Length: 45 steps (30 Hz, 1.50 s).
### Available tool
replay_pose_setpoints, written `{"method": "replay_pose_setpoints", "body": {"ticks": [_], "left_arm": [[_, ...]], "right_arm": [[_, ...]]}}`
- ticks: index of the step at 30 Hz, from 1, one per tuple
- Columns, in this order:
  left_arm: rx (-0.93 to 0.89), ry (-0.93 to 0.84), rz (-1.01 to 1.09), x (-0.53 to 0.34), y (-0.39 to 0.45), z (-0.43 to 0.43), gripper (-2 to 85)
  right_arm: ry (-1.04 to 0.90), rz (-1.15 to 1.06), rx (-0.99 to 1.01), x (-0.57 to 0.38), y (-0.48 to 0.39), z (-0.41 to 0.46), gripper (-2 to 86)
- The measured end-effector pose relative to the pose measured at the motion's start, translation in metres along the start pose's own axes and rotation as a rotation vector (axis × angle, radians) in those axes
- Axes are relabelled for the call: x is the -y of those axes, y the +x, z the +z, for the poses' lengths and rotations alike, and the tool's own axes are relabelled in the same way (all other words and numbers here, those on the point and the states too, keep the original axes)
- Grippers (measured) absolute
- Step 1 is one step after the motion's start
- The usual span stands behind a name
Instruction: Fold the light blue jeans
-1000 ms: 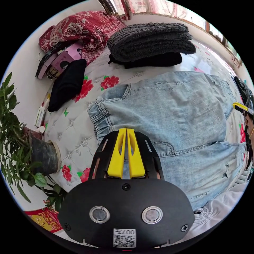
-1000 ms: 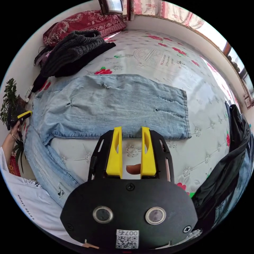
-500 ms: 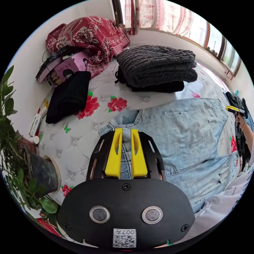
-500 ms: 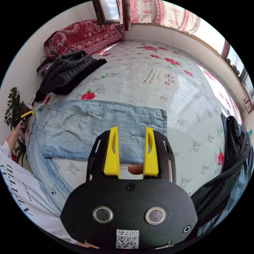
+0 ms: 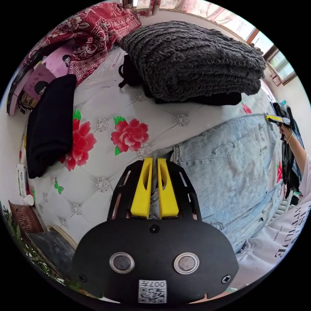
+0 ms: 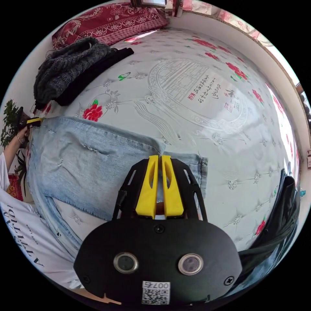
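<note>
While both grippers' fingers clamp light blue jeans [image 6: 97, 162], left gripper [image 5: 155, 158] hiding waistband, right gripper [image 6: 159, 157] covering hem.

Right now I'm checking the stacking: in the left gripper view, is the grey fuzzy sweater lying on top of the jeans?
No, the grey fuzzy sweater sits folded on a black garment on the bed, apart from the light blue jeans.

The jeans [image 6: 94, 158] lie on the bed [image 6: 201, 107], with a folded pile [image 5: 194, 61] just beside their waist.
</note>
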<state>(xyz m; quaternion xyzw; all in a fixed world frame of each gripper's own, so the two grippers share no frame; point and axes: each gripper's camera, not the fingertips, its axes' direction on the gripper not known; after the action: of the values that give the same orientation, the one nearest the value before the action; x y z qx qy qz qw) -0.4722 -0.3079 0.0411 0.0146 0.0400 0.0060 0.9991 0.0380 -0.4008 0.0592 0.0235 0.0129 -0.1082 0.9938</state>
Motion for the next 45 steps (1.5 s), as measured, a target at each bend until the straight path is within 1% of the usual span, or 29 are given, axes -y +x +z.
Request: {"method": "replay_pose_setpoints", "body": {"ticks": [2, 4, 5, 7, 8, 10, 11, 13, 15, 17, 19, 20, 22, 23, 24, 25, 27, 29, 31, 34, 36, 38, 42, 44, 45], "left_arm": [[-0.040, 0.070, -0.026, -0.010, -0.004, -0.019, 0.1], [-0.087, 0.192, -0.031, -0.032, -0.006, -0.061, -0.3], [-0.095, 0.224, -0.029, -0.040, -0.005, -0.072, -0.4], [-0.133, 0.351, -0.024, -0.077, -0.003, -0.120, -0.5], [-0.143, 0.382, -0.023, -0.088, -0.003, -0.132, -0.5], [-0.181, 0.490, -0.015, -0.138, 0.003, -0.174, -0.5], [-0.186, 0.509, -0.010, -0.152, 0.005, -0.182, -0.4], [-0.190, 0.548, 0.008, -0.206, 0.017, -0.204, -0.3], [-0.178, 0.535, 0.017, -0.245, 0.030, -0.209, -0.3], [-0.200, 0.490, -0.014, -0.283, 0.039, -0.200, -0.2], [-0.235, 0.380, -0.081, -0.328, 0.049, -0.163, -0.2], [-0.240, 0.335, -0.103, -0.337, 0.051, -0.150, -0.1], [-0.207, 0.111, -0.114, -0.362, 0.064, -0.087, 0.0], [-0.196, 0.070, -0.116, -0.367, 0.067, -0.074, 0.1], [-0.178, 0.047, -0.135, -0.375, 0.069, -0.059, 0.3], [-0.205, 0.077, -0.181, -0.379, 0.065, -0.058, 0.7], [-0.261, 0.113, -0.220, -0.378, 0.057, -0.064, 1.6], [-0.255, 0.136, -0.179, -0.375, 0.057, -0.075, 2.7], [-0.215, 0.117, -0.115, -0.369, 0.062, -0.083, 3.6], [-0.179, 0.102, -0.099, -0.364, 0.069, -0.079, 2.3], [-0.175, 0.087, -0.131, -0.360, 0.071, -0.071, 0.8], [-0.165, 0.083, -0.150, -0.356, 0.073, -0.067, -0.1], [-0.148, 0.079, -0.141, -0.351, 0.074, -0.070, -0.8], [-0.141, 0.078, -0.128, -0.351, 0.076, -0.072, -0.9], [-0.131, 0.073, -0.119, -0.351, 0.077, -0.074, -0.9]], "right_arm": [[0.087, -0.002, -0.011, -0.016, -0.003, -0.027, 0.9], [0.203, -0.012, -0.016, -0.043, -0.008, -0.074, 0.4], [0.231, -0.015, -0.017, -0.051, -0.009, -0.088, 0.3], [0.357, -0.027, -0.029, -0.091, -0.020, -0.145, 0.1], [0.387, -0.029, -0.032, -0.103, -0.023, -0.158, 0.1], [0.494, -0.033, -0.063, -0.155, -0.040, -0.208, 0.0], [0.514, -0.030, -0.070, -0.170, -0.045, -0.219, 0.0], [0.581, -0.018, -0.080, -0.231, -0.067, -0.253, 0.0], [0.582, 0.005, -0.086, -0.276, -0.084, -0.264, 0.0], [0.531, 0.043, -0.101, -0.318, -0.102, -0.259, 0.1], [0.363, 0.140, -0.101, -0.367, -0.120, -0.220, 0.1], [0.309, 0.167, -0.087, -0.378, -0.123, -0.204, 0.1], [0.071, 0.283, -0.022, -0.417, -0.133, -0.132, 0.2], [0.017, 0.320, -0.002, -0.425, -0.134, -0.116, 0.3], [-0.064, 0.401, 0.014, -0.438, -0.135, -0.093, 0.4], [-0.100, 0.486, -0.011, -0.448, -0.133, -0.082, 0.6], [-0.094, 0.594, 0.011, -0.458, -0.125, -0.084, 1.3], [0.010, 0.655, 0.085, -0.465, -0.113, -0.102, 1.9], [0.192, 0.726, 0.139, -0.473, -0.095, -0.132, 2.7], [0.308, 0.704, 0.113, -0.461, -0.088, -0.150, 3.8], [0.303, 0.670, 0.077, -0.442, -0.087, -0.143, 4.5], [0.246, 0.643, 0.093, -0.417, -0.085, -0.124, 4.8], [-0.021, 0.677, 0.106, -0.375, -0.067, -0.067, 2.2], [0.012, 0.659, 0.103, -0.375, -0.059, -0.078, 1.0], [0.137, 0.649, 0.100, -0.382, -0.055, -0.104, 0.6]]}}
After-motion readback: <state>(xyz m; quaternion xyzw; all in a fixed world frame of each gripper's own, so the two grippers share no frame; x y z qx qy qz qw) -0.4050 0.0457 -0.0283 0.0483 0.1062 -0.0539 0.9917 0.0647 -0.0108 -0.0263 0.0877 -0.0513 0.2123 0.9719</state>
